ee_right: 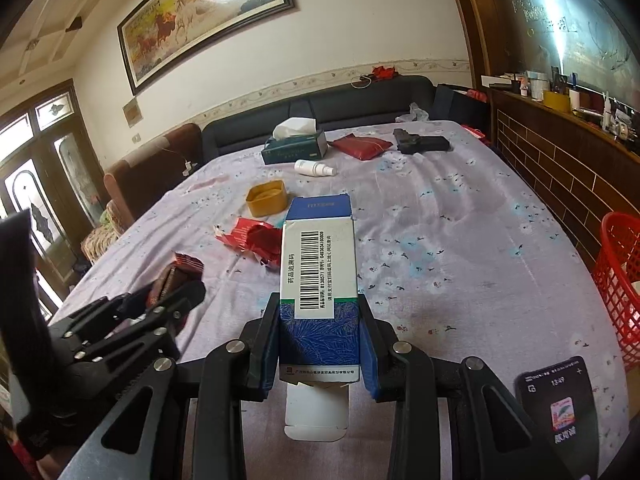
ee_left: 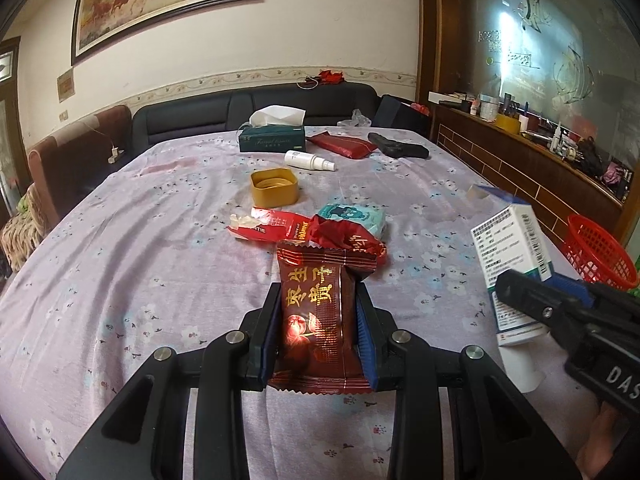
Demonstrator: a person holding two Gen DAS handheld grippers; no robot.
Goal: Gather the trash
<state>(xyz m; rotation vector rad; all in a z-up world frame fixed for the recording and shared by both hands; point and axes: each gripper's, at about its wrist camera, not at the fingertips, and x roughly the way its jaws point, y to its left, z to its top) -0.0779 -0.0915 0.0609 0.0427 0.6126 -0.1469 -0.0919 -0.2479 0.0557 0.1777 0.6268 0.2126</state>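
Left gripper (ee_left: pixel 318 312): lower centre of the left wrist view; pads pinch a dark red snack wrapper (ee_left: pixel 316 320) with gold characters, held lengthwise between the fingers.
Right gripper (ee_right: pixel 320 336): lower centre of the right wrist view; pads pinch a blue-and-white medicine box (ee_right: pixel 318 280), barcode face up, end flaps open at both ends.
Phone (ee_right: pixel 558 412): lower right of the right wrist view, screen lit.
Worktop (ee_left: pixel 140 260): covered by a lilac floral cloth; fills the middle of both views.
Loose trash: torn red packaging (ee_left: pixel 272 226) and a teal tissue pack (ee_left: pixel 354 216) lie just beyond the held wrapper, touching each other.
Red basket (ee_right: pixel 618 280): right edge of the frame, beside the worktop.
Gold tin (ee_left: pixel 274 187): centre, beyond the trash, open side up.
White spray bottle (ee_left: pixel 308 160): lying on its side.
Far edge: green tissue box (ee_left: pixel 272 138), red pouch (ee_left: pixel 344 144), black object (ee_left: pixel 398 146).
Background: dark sofa (ee_left: pixel 256 106), framed horse painting (ee_left: pixel 164 0) at upper left.
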